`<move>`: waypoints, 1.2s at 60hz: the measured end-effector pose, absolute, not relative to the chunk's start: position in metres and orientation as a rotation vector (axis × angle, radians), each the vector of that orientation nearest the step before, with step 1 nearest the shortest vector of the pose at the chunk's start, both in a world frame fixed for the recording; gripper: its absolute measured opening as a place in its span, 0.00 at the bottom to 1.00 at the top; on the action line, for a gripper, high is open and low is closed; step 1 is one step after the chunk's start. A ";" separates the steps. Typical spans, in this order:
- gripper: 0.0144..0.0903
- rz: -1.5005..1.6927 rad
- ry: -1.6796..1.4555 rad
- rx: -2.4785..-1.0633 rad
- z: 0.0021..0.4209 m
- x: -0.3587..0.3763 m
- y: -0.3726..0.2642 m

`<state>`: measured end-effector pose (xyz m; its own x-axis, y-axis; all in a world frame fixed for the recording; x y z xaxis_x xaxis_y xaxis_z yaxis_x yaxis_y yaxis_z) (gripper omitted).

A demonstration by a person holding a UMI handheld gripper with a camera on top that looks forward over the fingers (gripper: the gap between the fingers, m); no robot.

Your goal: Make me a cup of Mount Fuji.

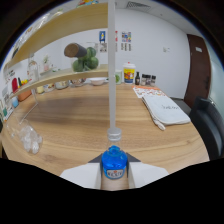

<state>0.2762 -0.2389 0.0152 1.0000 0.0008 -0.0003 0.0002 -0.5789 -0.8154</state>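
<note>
The gripper [114, 176] holds a small bottle [114, 162] with a blue inside and a pale cap. The bottle stands upright between the two white fingers [80, 176], and they seem to press on it from both sides, so I judge that they are closed on it. The bottle is close to the camera, above the near edge of the wooden table [75, 120]. A tall clear stick or tube [111, 65] rises straight up from near the bottle cap; I cannot tell what it is. To the left on the table lie some clear glass things [27, 137], perhaps cups, but they are too blurry to be sure. To the right lies a folded white cloth [165, 111]. At the far side stand small bottles and jars [137, 77], and a shelf [60, 80] on the left holds more bits. I think the drink is only just begun. The blue bottle is picked up, but no cup with any drink in it shows. Pouring and mixing are yet to be done.
</note>
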 end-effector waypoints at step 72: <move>0.94 0.064 0.096 -1.966 0.225 0.006 -0.264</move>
<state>0.0058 -0.2636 0.2246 0.9952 -0.0371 -0.0900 -0.0974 -0.3848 -0.9178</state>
